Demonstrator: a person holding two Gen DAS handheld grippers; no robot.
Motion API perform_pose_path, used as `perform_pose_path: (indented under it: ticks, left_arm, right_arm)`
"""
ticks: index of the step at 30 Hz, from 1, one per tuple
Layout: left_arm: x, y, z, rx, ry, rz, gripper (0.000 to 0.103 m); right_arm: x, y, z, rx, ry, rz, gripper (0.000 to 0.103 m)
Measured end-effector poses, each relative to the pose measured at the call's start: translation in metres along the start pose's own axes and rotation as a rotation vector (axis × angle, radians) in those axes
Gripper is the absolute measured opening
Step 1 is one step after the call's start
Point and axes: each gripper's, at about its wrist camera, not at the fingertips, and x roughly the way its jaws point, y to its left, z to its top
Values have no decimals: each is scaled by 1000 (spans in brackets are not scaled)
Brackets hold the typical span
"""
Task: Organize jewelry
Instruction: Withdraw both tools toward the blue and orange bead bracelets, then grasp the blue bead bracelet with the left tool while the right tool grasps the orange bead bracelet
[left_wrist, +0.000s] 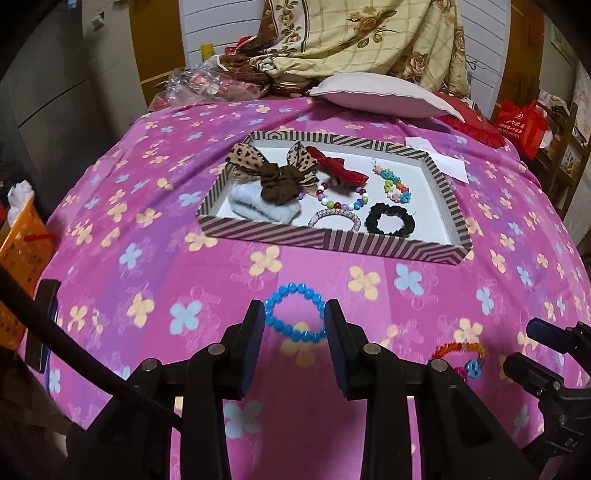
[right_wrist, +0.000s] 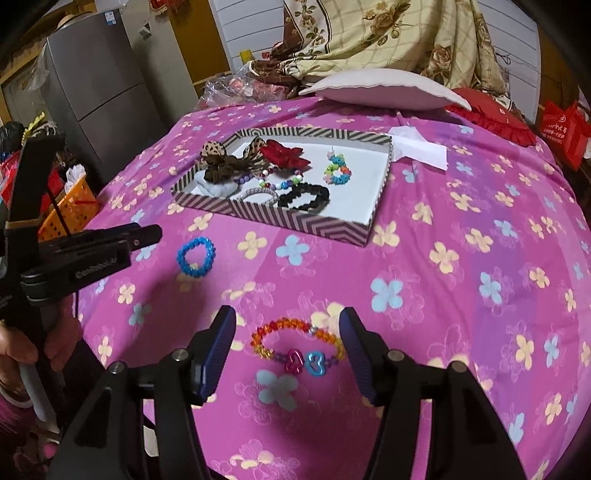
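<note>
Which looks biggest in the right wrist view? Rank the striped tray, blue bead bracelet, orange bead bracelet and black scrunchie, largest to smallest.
1. striped tray, by far the largest.
2. orange bead bracelet, though it lies nearest the camera, between the open right gripper fingers.
3. black scrunchie.
4. blue bead bracelet.
The last two look close; the order is unsure.

open bedspread (right_wrist: 461, 258): your widest lane, from 12 to 3 o'clock of the right gripper (right_wrist: 288, 347). striped tray (left_wrist: 369, 251): raised wall at 12 o'clock of the left gripper (left_wrist: 295, 321); left half crowded, right end bare. left lane: blue bracelet (left_wrist: 293, 314) between its fingers. right lane: rainbow bracelet (right_wrist: 295, 343) likewise. pillow (right_wrist: 384, 90) blocks beyond the tray.
</note>
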Motion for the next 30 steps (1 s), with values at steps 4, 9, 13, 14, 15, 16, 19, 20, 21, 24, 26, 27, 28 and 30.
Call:
perform_pose_path:
  ticks: [4,9,13,14,15,16,19,20,21,24,26,27,28,30]
  left_arm:
    - [-6,3,-11,-3,-1,8,36]
    - [-8,10,-21,-21,14,1,36]
    - [-8,30,-33,-84,46,-38,36]
    - [-7,35,-35,-100,54,-44,36]
    - [-6,40,-38,-117,62,-51,36]
    - [-4,48,-41,-143,77,-67,36]
    - [3,61,-46,-194,109,-83,36]
    - [5,65,-47,-208,117,-88,36]
    - [7,67,-48,-218,124,-92,36]
    - [13,69,-47,-238,138,-113,36]
    - [18,68,-44,-239,142,-113,36]
    - [21,68,-42,-239,145,-113,36]
    - [25,67,-41,-241,151,-113,36]
    - [34,67,-36,-250,167,-117,36]
  right_arm:
    - [-1,-1,-9,-7,10,-16,61]
    - [0,-6,-26,-11,34,-43,61]
    - [1,-10,-40,-13,55,-56,61]
    - [1,-10,-42,-12,57,-58,61]
    - [1,-12,-45,-11,60,-60,61]
    - [2,-13,-48,-10,64,-63,61]
    - [5,-14,-53,-11,71,-70,61]
    - [6,-15,-54,-11,75,-72,61]
    - [8,-16,-54,-9,75,-73,61]
    - [13,-19,-52,-2,66,-90,61]
    - [17,-19,-48,-6,59,-103,61]
    - [20,-20,-45,-9,59,-106,61]
    - [24,-20,-43,-15,60,-109,61]
    - [30,-18,-38,-44,52,-126,61]
